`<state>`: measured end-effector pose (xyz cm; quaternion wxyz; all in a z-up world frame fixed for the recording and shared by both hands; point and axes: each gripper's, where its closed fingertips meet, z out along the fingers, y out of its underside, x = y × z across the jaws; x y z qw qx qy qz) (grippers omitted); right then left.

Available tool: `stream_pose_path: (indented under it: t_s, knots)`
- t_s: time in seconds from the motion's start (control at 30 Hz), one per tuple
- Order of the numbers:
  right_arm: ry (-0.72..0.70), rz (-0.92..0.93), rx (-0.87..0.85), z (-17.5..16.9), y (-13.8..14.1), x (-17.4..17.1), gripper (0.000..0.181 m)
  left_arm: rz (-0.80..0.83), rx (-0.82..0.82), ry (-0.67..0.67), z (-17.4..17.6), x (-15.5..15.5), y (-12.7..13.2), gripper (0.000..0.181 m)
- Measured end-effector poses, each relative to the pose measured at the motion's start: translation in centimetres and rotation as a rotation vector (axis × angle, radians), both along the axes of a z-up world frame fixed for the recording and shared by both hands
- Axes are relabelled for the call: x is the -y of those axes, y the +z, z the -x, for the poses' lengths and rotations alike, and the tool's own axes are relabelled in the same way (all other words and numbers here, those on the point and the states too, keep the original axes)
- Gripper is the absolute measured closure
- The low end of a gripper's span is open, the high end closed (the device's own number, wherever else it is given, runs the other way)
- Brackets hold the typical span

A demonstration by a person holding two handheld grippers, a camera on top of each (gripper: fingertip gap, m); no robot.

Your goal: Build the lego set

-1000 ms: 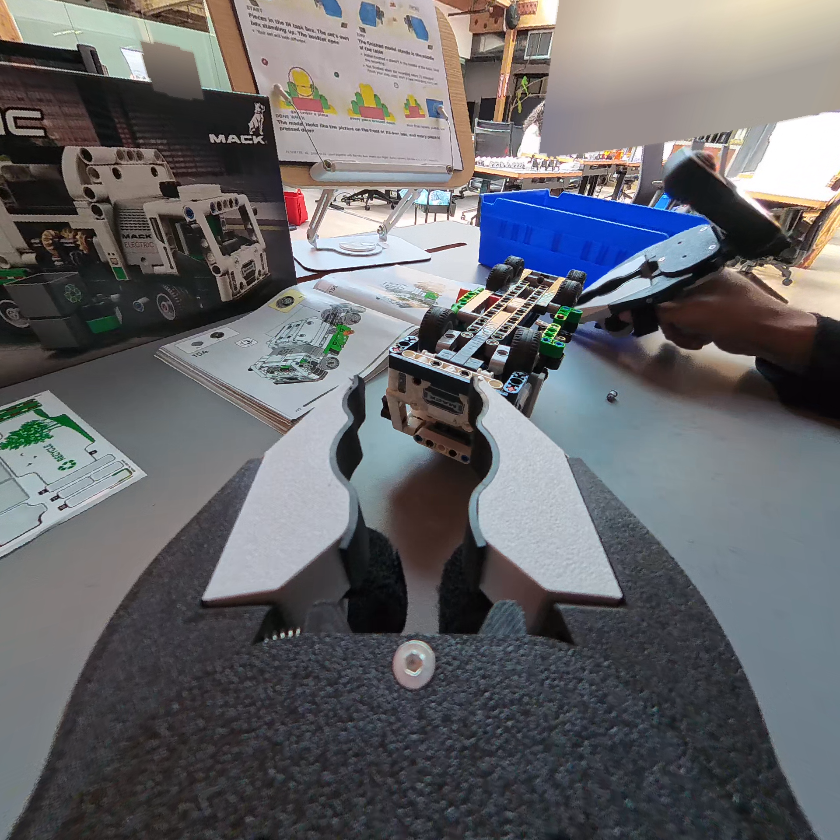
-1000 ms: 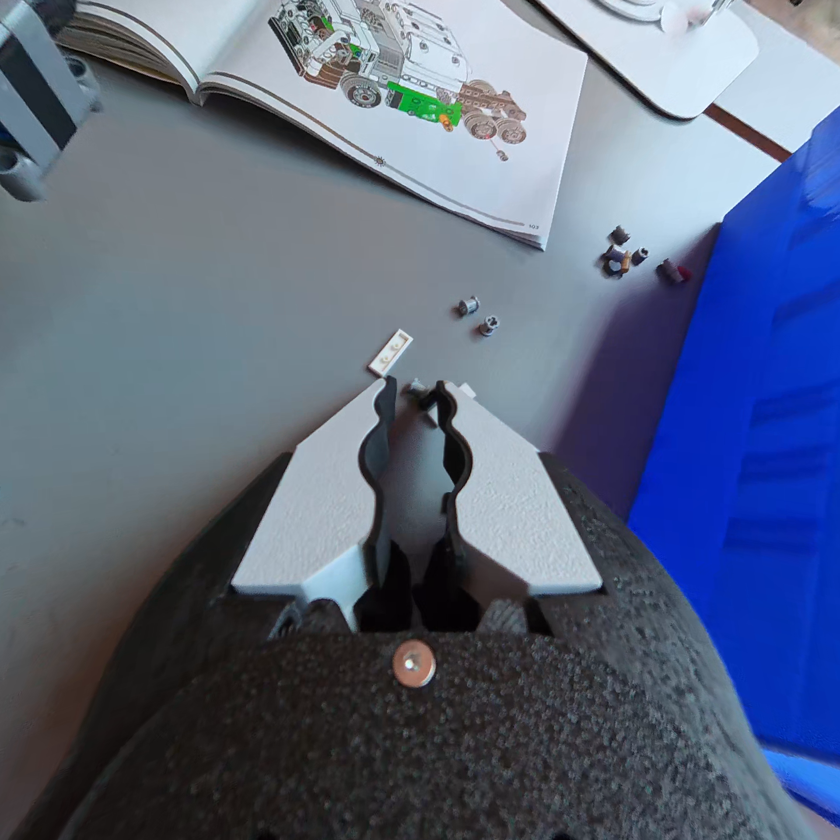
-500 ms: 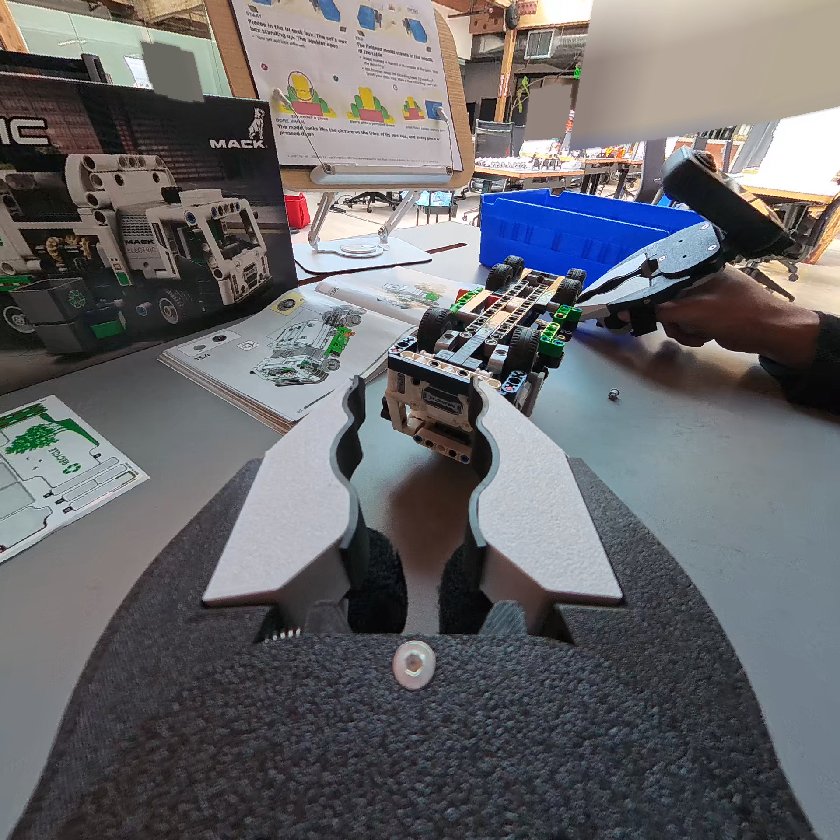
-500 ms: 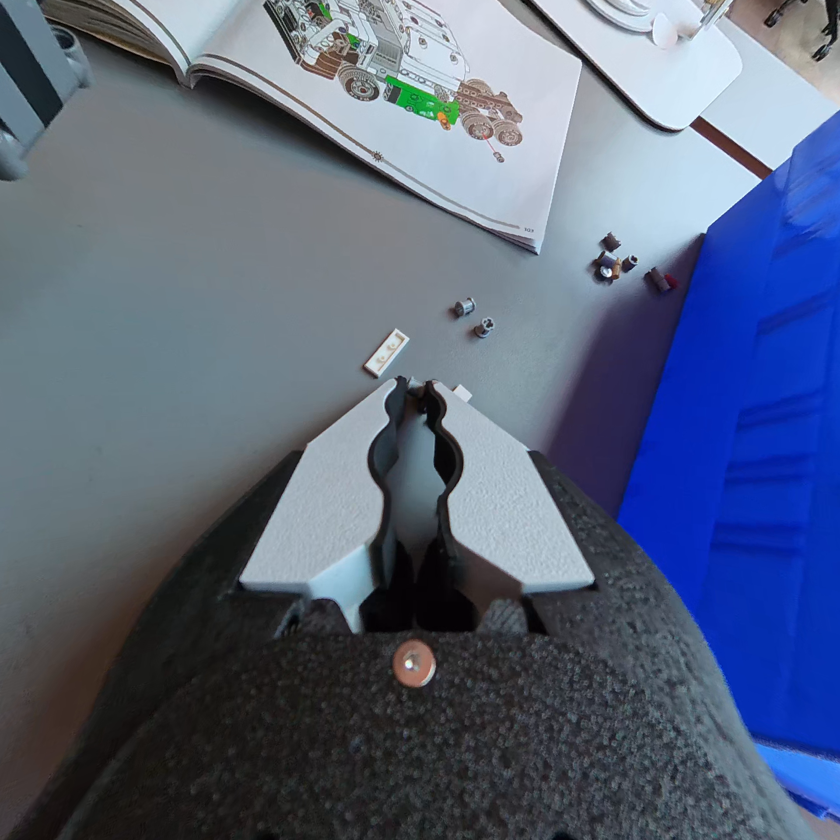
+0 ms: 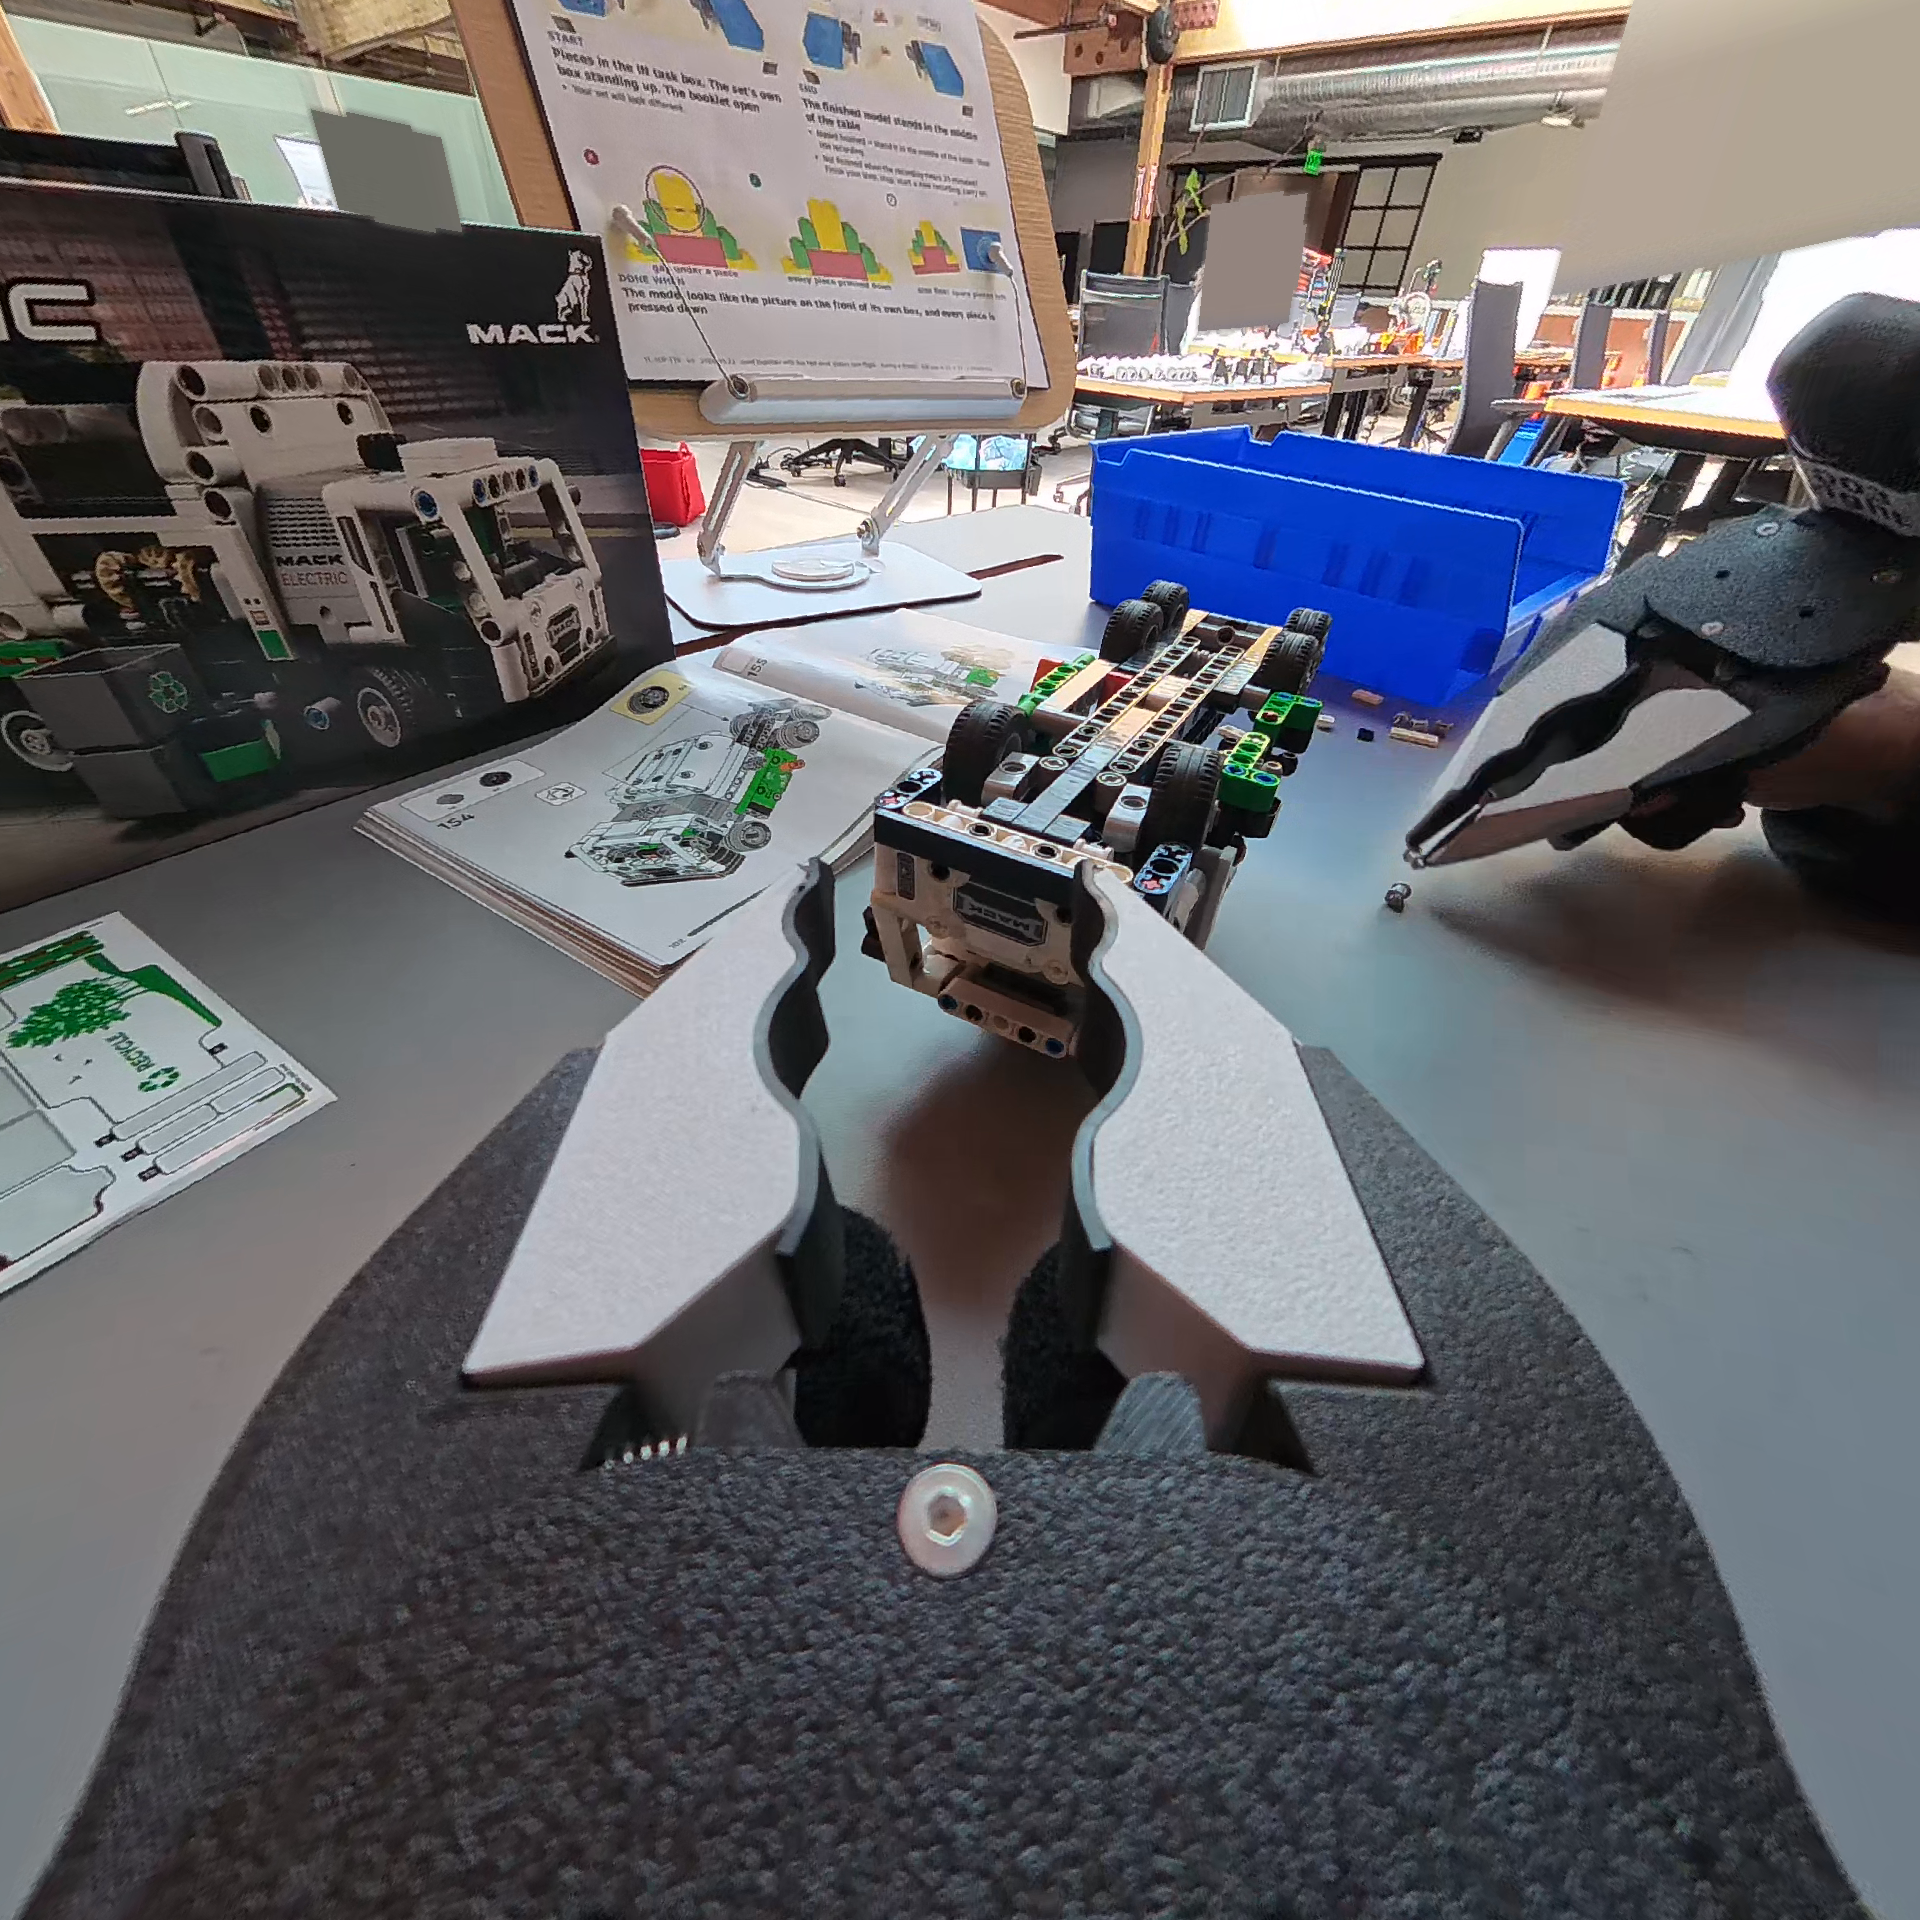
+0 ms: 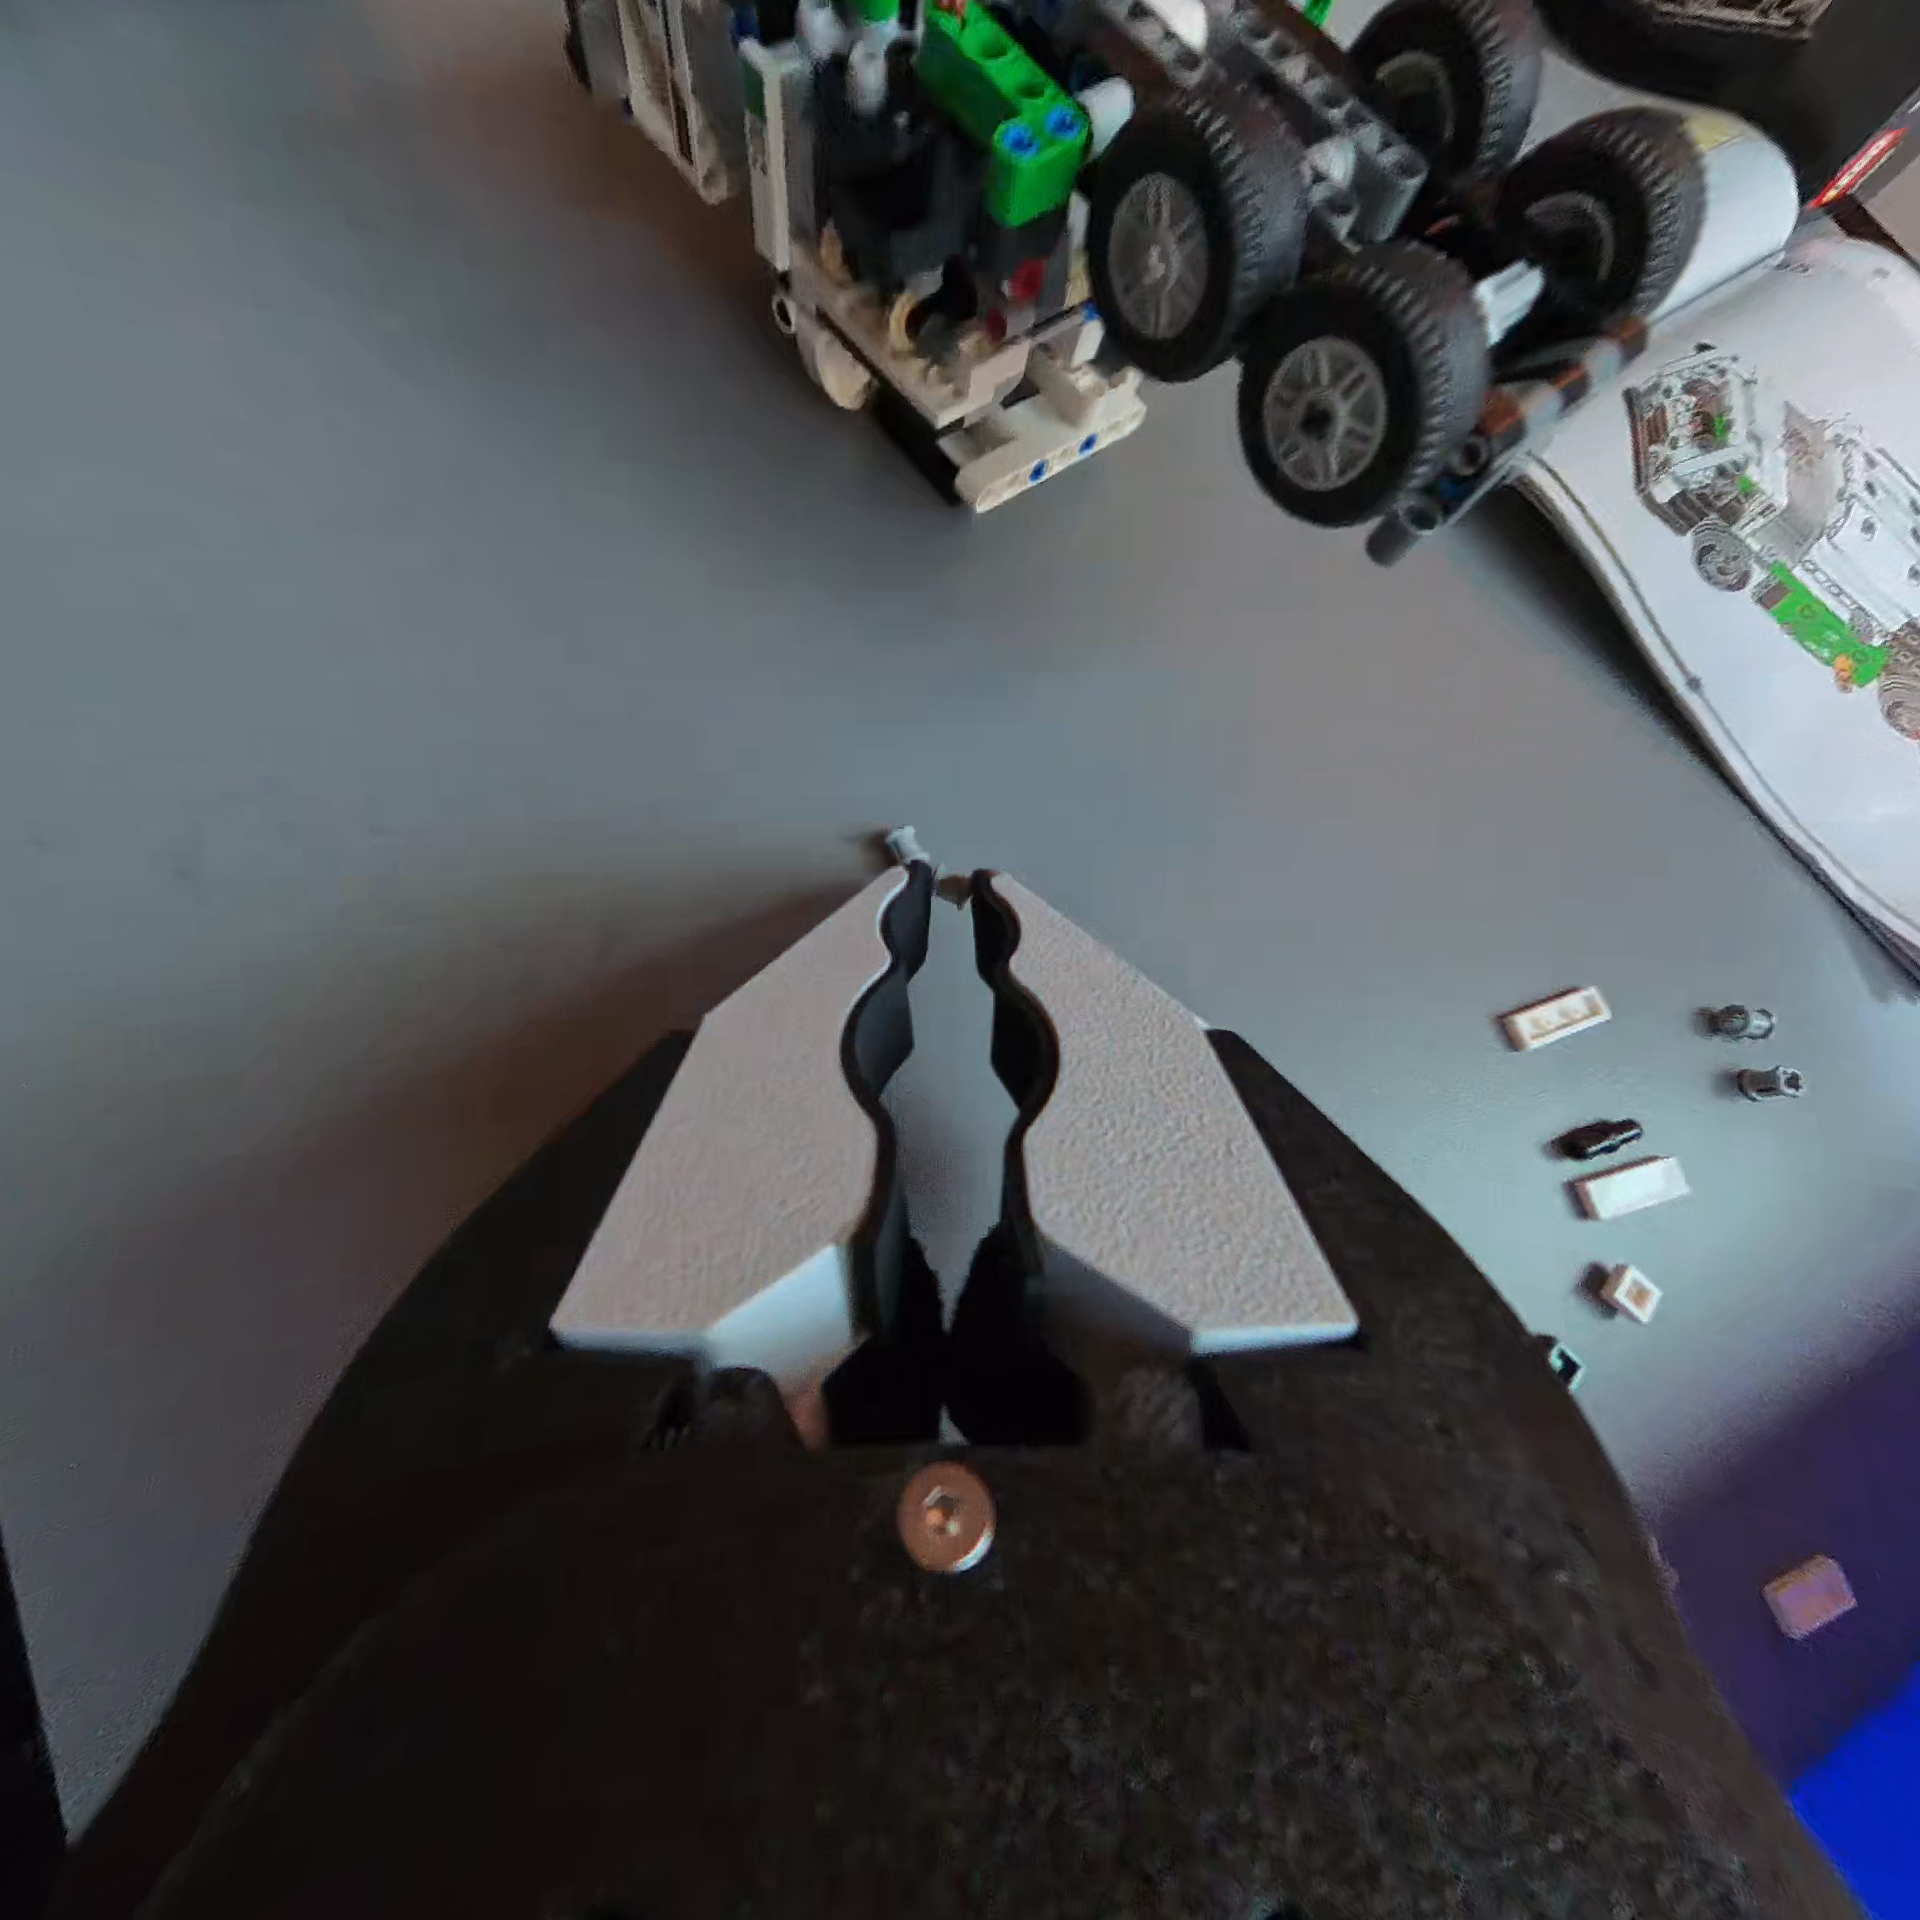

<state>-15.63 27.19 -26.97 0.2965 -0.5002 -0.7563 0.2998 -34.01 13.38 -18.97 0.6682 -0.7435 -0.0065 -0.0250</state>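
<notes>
The lego truck chassis [image 5: 1122, 727] is upside down with its black wheels up; it also shows in the right wrist view [image 6: 1039, 239]. My left gripper [image 5: 956, 894] is shut on its white front end, holding it tilted just above the grey table. My right gripper [image 6: 951, 888] is nearly closed, with a tiny light piece [image 6: 951, 886] pinched at its tips. It is low over the table to the right of the truck, and it also shows in the left wrist view [image 5: 1418, 854]. A small grey pin [image 6: 904, 840] lies on the table just past its tips.
An open instruction booklet [image 5: 665, 790] lies left of the truck, with the set's box [image 5: 291, 499] behind it. A sticker sheet [image 5: 94, 1081] is at the left. A blue bin [image 5: 1351, 551] stands at the back right. Several loose small pieces [image 6: 1621, 1184] lie right of my right gripper. Spacing between my two grippers at the tips: around 25 centimeters.
My right gripper closed on a tiny piece near the blue bin, then carried it away from the bin to beside the truck. The left gripper kept its hold on the truck.
</notes>
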Motion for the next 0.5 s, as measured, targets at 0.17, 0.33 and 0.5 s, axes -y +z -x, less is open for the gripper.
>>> stream_pose_path:
  t_s: [0.17,0.33,0.5]
  knots:
    - [0.018,0.04,0.05,-0.4,-0.8,0.6,0.174,-0.001,-0.005,0.002,-0.1,0.1,0.0,0.138]
    - [0.014,0.056,0.058,-0.2,-1.1,0.7,0.173,-0.009,0.001,0.003,-0.1,0.3,0.1,0.138]
    - [-0.035,0.089,-0.032,-0.1,1.0,-0.9,0.166,-0.005,0.006,-0.001,-0.1,0.2,0.1,0.138]
